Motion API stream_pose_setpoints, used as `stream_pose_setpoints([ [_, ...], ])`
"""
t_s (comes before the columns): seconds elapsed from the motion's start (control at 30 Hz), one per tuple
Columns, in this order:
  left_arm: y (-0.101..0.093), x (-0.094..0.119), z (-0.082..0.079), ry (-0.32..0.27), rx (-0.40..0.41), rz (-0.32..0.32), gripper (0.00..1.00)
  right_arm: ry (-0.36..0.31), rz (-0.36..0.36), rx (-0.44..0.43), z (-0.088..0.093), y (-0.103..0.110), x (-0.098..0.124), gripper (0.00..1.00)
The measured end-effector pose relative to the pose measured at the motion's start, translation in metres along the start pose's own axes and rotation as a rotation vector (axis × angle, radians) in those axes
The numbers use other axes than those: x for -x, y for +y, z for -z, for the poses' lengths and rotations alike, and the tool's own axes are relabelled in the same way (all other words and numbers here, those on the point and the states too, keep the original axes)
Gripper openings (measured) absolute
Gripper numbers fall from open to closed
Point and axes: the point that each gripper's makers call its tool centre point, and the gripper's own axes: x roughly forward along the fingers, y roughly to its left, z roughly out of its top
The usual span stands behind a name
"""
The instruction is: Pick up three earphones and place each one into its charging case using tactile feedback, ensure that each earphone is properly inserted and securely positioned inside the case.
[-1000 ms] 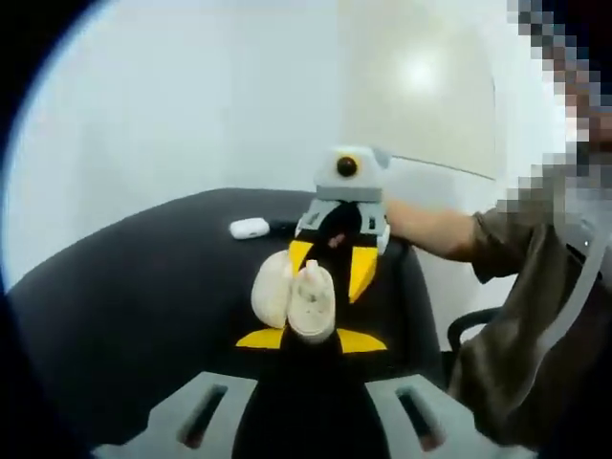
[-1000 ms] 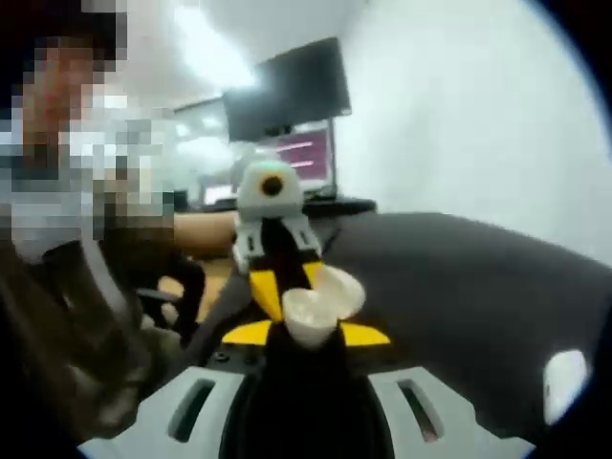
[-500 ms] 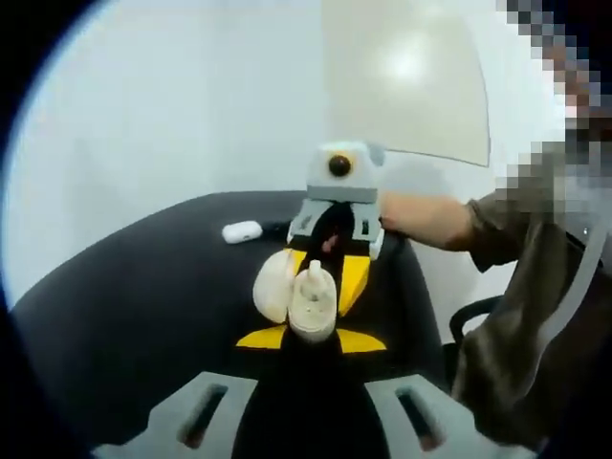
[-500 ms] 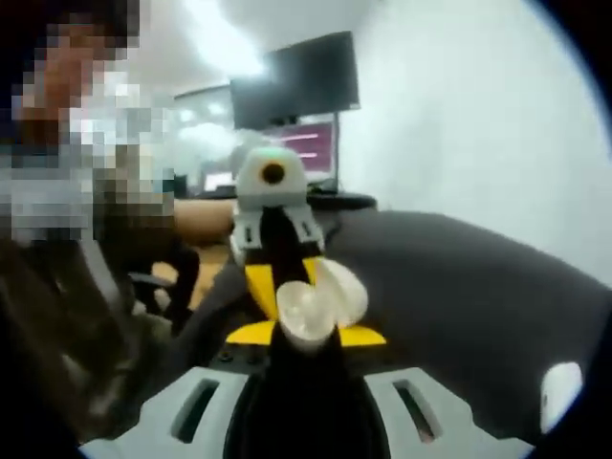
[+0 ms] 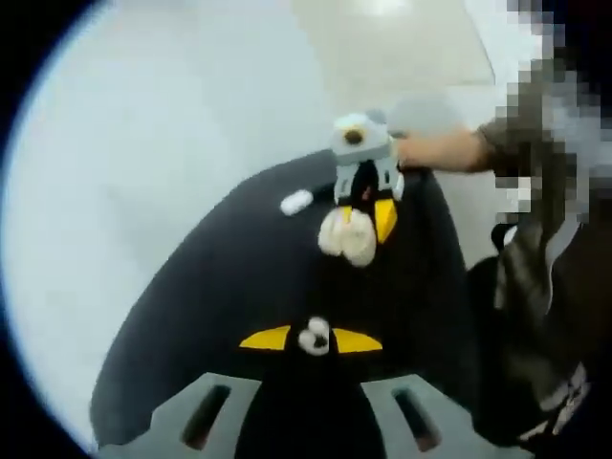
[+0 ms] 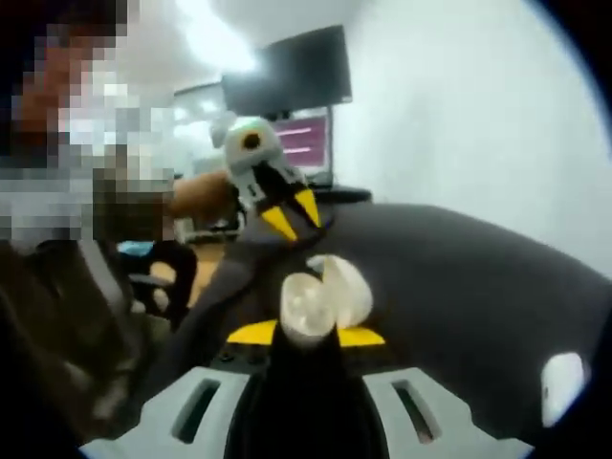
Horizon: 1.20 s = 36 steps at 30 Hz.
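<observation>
In my left gripper view, my left hand-held gripper [image 5: 313, 338] pinched a small white earphone [image 5: 314, 336] between its yellow-tipped jaws, mostly hidden by them. In my right gripper view, my right hand-held gripper [image 6: 308, 335] gripped the open white clamshell charging case [image 6: 322, 297] above the black tabletop [image 6: 459, 287]; blur hid the case's sockets. Another small white object [image 5: 295, 202] lay on the far tabletop, too blurred for me to identify.
</observation>
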Motion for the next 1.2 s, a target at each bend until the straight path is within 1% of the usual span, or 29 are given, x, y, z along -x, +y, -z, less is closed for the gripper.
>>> stream_pose_setpoints([
  [0.07,-0.005,-0.001,0.004,0.029,-0.029,0.019,0.09,0.009,0.006,0.009,0.002,0.0,0.0,0.22],
  [0.2,-0.008,-0.013,0.006,0.067,-0.093,0.017,0.09,0.021,0.012,0.024,0.003,0.0,0.0,0.22],
  [0.3,-0.009,-0.024,0.009,0.086,-0.103,0.026,0.09,0.022,0.013,0.053,0.003,0.0,0.001,0.22],
  [0.37,-0.01,-0.028,0.006,0.082,-0.109,0.032,0.08,0.017,0.011,0.082,0.002,0.002,0.002,0.22],
  [0.4,-0.011,-0.029,-0.002,0.043,-0.09,0.035,0.08,0.017,0.011,0.083,0.002,0.001,0.002,0.22],
  [0.47,-0.021,-0.029,-0.02,-0.05,-0.011,0.089,0.09,0.015,0.01,0.079,0.002,0.001,0.002,0.22],
  [0.5,-0.024,-0.029,-0.027,-0.082,0.02,0.104,0.1,0.01,0.007,0.074,0.001,0.002,0.003,0.22],
  [0.53,-0.023,-0.029,-0.026,-0.07,0.006,0.097,0.1,0.007,0.001,0.068,0.0,0.002,0.003,0.22],
  [0.57,-0.024,-0.03,-0.028,-0.076,0.003,0.096,0.1,0.002,-0.005,0.061,-0.001,0.003,0.003,0.23],
  [0.6,-0.025,-0.031,-0.032,-0.102,0.015,0.099,0.09,-0.004,-0.009,0.056,-0.002,0.004,0.003,0.24],
  [0.63,-0.028,-0.032,-0.037,-0.127,0.05,0.109,0.09,-0.006,-0.01,0.055,-0.002,0.004,0.003,0.24],
  [0.7,-0.038,-0.037,-0.045,-0.165,0.152,0.169,0.11,-0.013,-0.01,0.067,-0.003,0.004,0.003,0.24],
  [0.77,-0.044,-0.047,-0.047,-0.167,0.247,0.225,0.18,-0.016,-0.009,0.086,-0.004,0.005,0.002,0.23],
  [0.83,-0.044,-0.055,-0.052,-0.196,0.324,0.256,0.23,-0.013,-0.004,0.146,-0.004,0.005,0.002,0.21],
  [0.87,-0.044,-0.057,-0.054,-0.211,0.349,0.269,0.26,-0.012,-0.003,0.163,-0.003,0.006,0.002,0.21],
  [0.93,-0.039,-0.061,-0.064,-0.271,0.402,0.291,0.25,0.003,-0.007,0.194,-0.001,0.009,0.001,0.21],
  [0.97,-0.036,-0.063,-0.068,-0.296,0.42,0.299,0.24,0.011,-0.011,0.215,0.001,0.01,0.0,0.21],
  [1.03,-0.035,-0.067,-0.068,-0.286,0.418,0.301,0.21,0.006,-0.011,0.229,0.0,0.01,0.0,0.21],
  [1.1,-0.04,-0.068,-0.067,-0.282,0.401,0.319,0.18,0.005,-0.012,0.213,0.0,0.008,0.0,0.21],
  [1.13,-0.044,-0.068,-0.067,-0.282,0.401,0.324,0.18,0.005,-0.012,0.208,0.001,0.008,0.0,0.21],
  [1.2,-0.044,-0.068,-0.069,-0.291,0.372,0.313,0.18,0.006,-0.016,0.194,0.002,0.007,0.0,0.21],
])
